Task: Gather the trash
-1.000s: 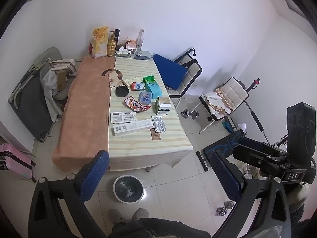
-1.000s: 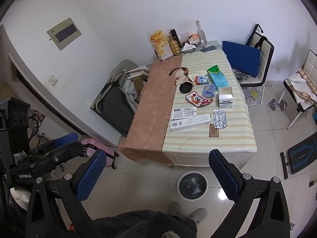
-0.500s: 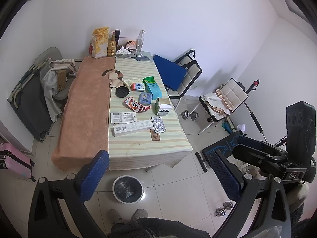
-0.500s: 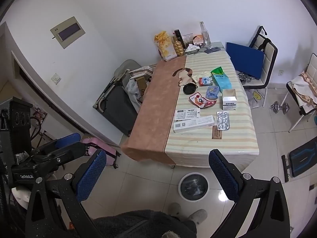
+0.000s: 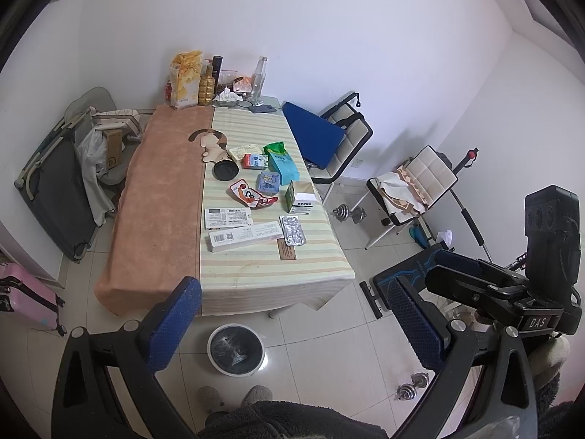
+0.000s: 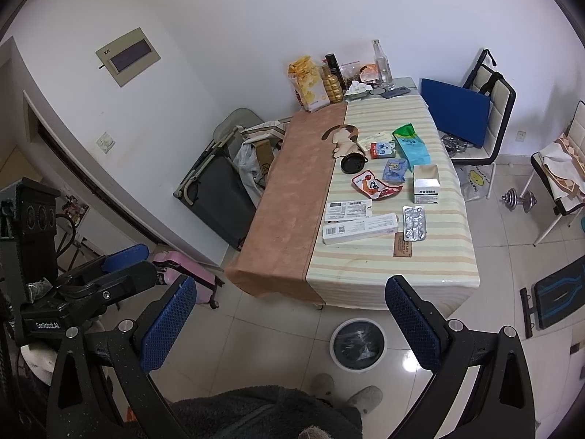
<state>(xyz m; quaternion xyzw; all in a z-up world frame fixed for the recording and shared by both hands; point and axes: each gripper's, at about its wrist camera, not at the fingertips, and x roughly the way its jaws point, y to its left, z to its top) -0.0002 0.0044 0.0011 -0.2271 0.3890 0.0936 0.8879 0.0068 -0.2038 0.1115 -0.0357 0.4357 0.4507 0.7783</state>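
Blue-padded, both my left tongs (image 5: 292,323) and right tongs (image 6: 292,320) gape empty; bin (image 5: 236,349) waits at six o'clock below the littered tabletop (image 5: 256,267).

The cloth (image 5: 270,263) is cream with tan stripes, beside a plain brown towel (image 5: 161,197). A green-and-teal pouch (image 5: 281,162), a red-and-white wrapper (image 5: 250,194) and a silver blister (image 5: 292,231) lie there; the bin (image 5: 236,349) is white, black-lined.
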